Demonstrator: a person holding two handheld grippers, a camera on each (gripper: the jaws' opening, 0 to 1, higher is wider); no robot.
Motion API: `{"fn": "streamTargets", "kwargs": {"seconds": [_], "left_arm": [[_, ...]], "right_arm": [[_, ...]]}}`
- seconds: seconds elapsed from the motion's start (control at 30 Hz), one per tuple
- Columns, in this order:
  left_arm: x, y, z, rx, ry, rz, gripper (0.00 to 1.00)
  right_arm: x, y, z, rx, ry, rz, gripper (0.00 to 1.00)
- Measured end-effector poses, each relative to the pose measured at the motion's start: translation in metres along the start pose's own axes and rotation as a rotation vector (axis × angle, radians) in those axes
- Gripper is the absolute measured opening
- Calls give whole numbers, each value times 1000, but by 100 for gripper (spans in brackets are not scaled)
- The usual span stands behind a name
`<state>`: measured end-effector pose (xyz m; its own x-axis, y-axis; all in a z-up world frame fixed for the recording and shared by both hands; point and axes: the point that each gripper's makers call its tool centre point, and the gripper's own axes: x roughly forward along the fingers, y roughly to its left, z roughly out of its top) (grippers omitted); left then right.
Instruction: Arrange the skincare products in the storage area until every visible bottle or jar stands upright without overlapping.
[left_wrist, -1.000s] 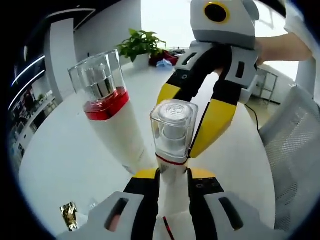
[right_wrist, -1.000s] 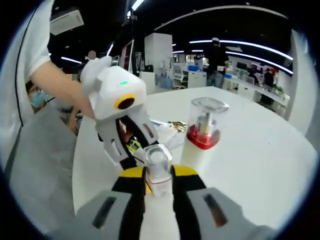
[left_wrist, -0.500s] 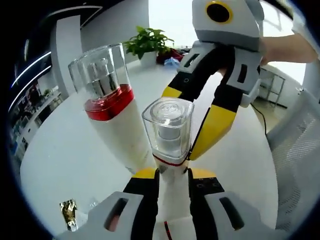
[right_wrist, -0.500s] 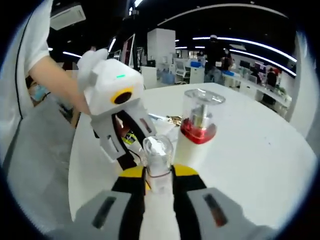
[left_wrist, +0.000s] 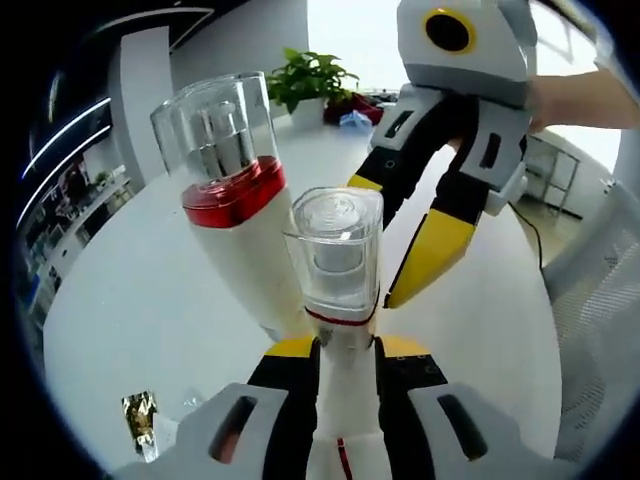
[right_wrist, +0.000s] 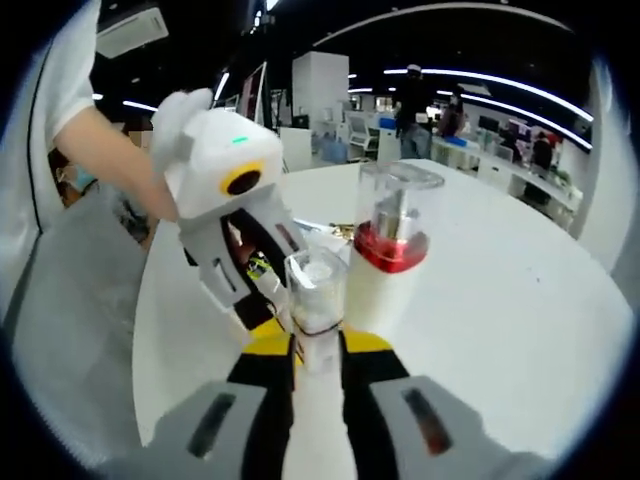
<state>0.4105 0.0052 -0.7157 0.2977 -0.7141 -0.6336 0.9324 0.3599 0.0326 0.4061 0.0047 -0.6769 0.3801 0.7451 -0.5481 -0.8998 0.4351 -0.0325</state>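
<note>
A small white bottle (left_wrist: 340, 260) with a clear cap and a thin red ring rises between the jaws of my left gripper (left_wrist: 346, 352), which is shut on its body. My right gripper (left_wrist: 385, 255) reaches in from the upper right, its yellow fingers at the bottle's neck. In the right gripper view the same small bottle (right_wrist: 315, 295) sits pinched between my right gripper (right_wrist: 316, 345), with the left gripper (right_wrist: 262, 312) coming in from the left. A tall white bottle (left_wrist: 240, 230) with a red band and clear cap stands on the table right beside it; it shows as the tall bottle (right_wrist: 385, 260) too.
The round white table (left_wrist: 130, 300) has a small gold foil item (left_wrist: 140, 425) near its front edge. A potted plant (left_wrist: 320, 80) stands at the far edge. A mesh chair (left_wrist: 600, 330) is on the right. A person's arm (right_wrist: 110, 150) holds the left gripper.
The small bottle and both grippers have drifted closer to the tall bottle, which now looms larger. Both holds look unchanged.
</note>
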Motion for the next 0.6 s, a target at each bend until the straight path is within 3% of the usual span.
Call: {"fn": "streamTargets", "kwargs": {"seconds": [0.6], "left_arm": [[5,-1,3,39,-20,-45,18]], "right_arm": [[-7,11,-11,96,-9,-56,18]]}}
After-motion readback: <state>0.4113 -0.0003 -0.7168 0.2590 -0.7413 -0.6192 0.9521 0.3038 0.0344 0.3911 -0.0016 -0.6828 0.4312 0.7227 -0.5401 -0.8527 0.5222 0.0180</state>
